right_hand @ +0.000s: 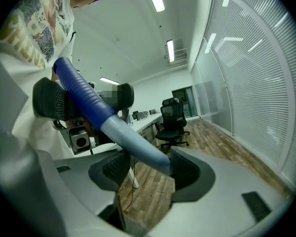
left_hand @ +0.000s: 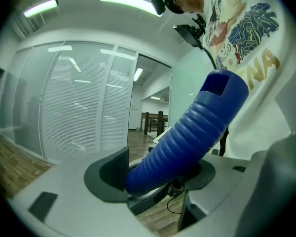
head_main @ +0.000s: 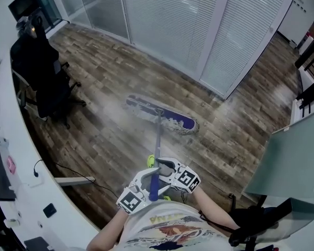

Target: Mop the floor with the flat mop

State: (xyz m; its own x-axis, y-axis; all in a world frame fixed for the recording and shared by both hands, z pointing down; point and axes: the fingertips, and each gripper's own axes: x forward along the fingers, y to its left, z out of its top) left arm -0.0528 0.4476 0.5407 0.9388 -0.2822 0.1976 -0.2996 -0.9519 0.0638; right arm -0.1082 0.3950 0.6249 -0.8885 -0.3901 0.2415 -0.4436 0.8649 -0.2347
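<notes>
- The flat mop's head (head_main: 160, 115) lay flat on the wooden floor (head_main: 235, 140), out in the open middle. It was nearer the floor's far edge, where the glass partition (head_main: 167, 25) stood, than to the person.
- Its handle (head_main: 158, 140) ran straight back from the head to the two grippers at the person's chest.
- The left gripper (left_hand: 158, 174) was clamped on the ribbed blue grip at the handle's top, so it looked like the hand that drove and steered.
- The right gripper (right_hand: 150, 169) stood wide open around the pale shaft lower down. The shaft leaned on one pad and floor showed past the other, so it served as a loose guide and not a clamp.
- A good stroke probably called for the right gripper to close on the shaft before any push, or the handle could twist and tip the head onto one edge.
- The head was best held fully flat, with passes overlapping along the boards.
- Toward the floor's left edge, the office chair (head_main: 42, 77) and a cable (head_main: 68, 169) by the table (head_main: 21, 156) could have snagged the head, so strokes there needed to be short.
</notes>
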